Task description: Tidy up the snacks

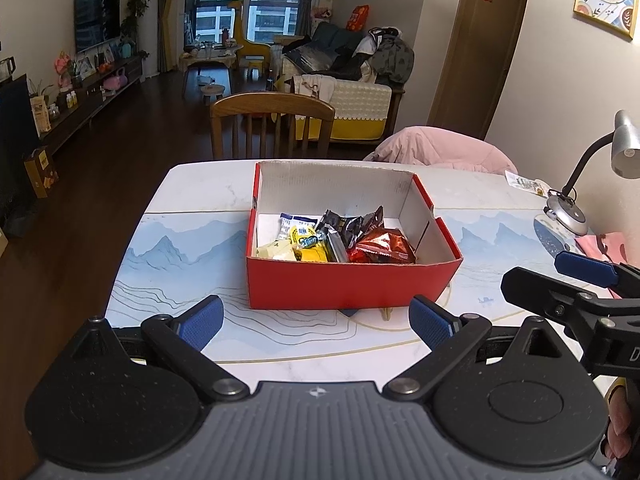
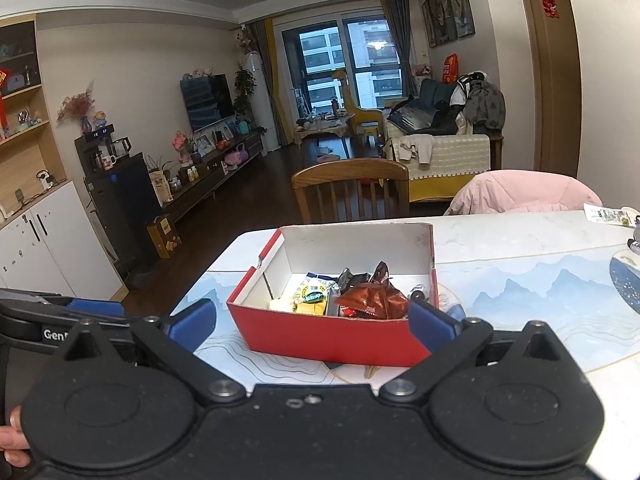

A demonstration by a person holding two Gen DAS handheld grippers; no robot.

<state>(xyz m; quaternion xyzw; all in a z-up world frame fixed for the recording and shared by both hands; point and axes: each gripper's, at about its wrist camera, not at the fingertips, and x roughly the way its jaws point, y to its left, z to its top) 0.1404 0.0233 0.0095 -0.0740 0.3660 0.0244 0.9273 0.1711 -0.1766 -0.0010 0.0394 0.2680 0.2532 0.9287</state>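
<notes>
A red cardboard box (image 1: 344, 286) with a white inside stands on the table, and it also shows in the right wrist view (image 2: 320, 338). Several snack packets lie inside it: a red foil one (image 1: 382, 248), a dark one (image 1: 344, 226), yellow ones (image 1: 308, 250) and a white-blue one (image 1: 294, 222). The red packet (image 2: 372, 300) and the yellow ones (image 2: 312, 300) show in the right wrist view too. My left gripper (image 1: 318, 322) is open and empty in front of the box. My right gripper (image 2: 312, 326) is open and empty, just before the box's near wall.
The table (image 1: 180, 280) carries a blue mountain-print mat. A grey desk lamp (image 1: 568, 216) and a small packet (image 1: 528, 184) sit at the right. A wooden chair (image 1: 272, 124) and a chair with a pink jacket (image 1: 440, 150) stand behind the table.
</notes>
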